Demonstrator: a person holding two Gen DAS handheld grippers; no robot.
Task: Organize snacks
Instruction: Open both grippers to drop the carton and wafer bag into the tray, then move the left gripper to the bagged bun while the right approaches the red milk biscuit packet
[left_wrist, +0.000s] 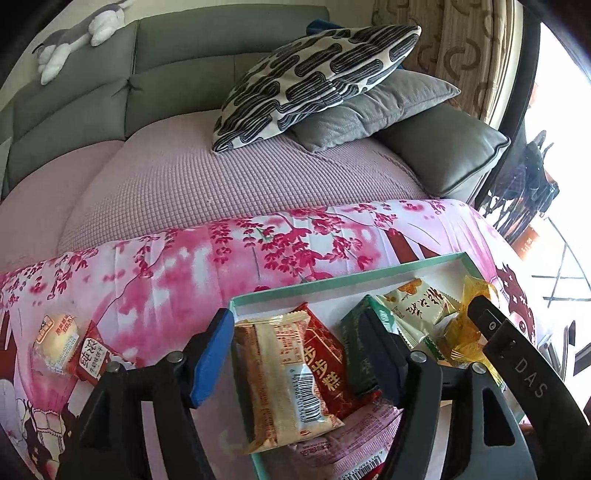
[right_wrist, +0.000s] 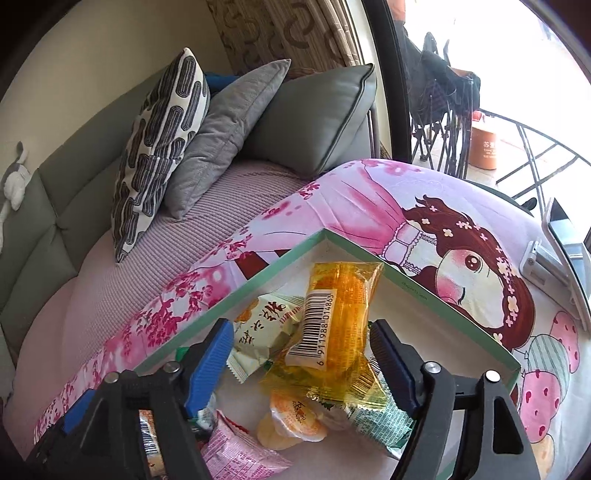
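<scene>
With both grippers, left (left_wrist: 299, 358) and right (right_wrist: 301, 360), released over the nearly filled green box (left_wrist: 332, 275), we leave two snacks (left_wrist: 74, 347) on the blanket (left_wrist: 166, 273).

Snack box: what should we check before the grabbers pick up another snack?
1. Left gripper jaws apart, clear of the beige barcode packet lying between them: ok.
2. Right gripper jaws apart around the yellow packet, not pinching: ok.
3. Both packets lie inside the green-rimmed box: ok.
4. Snacks left outside: a bun packet and a red packet lie on the pink cloth: not ok.
5. Room left in the box: bare floor near its far corner: ok.
6. Box steady on the cloth: cannot tell.
</scene>
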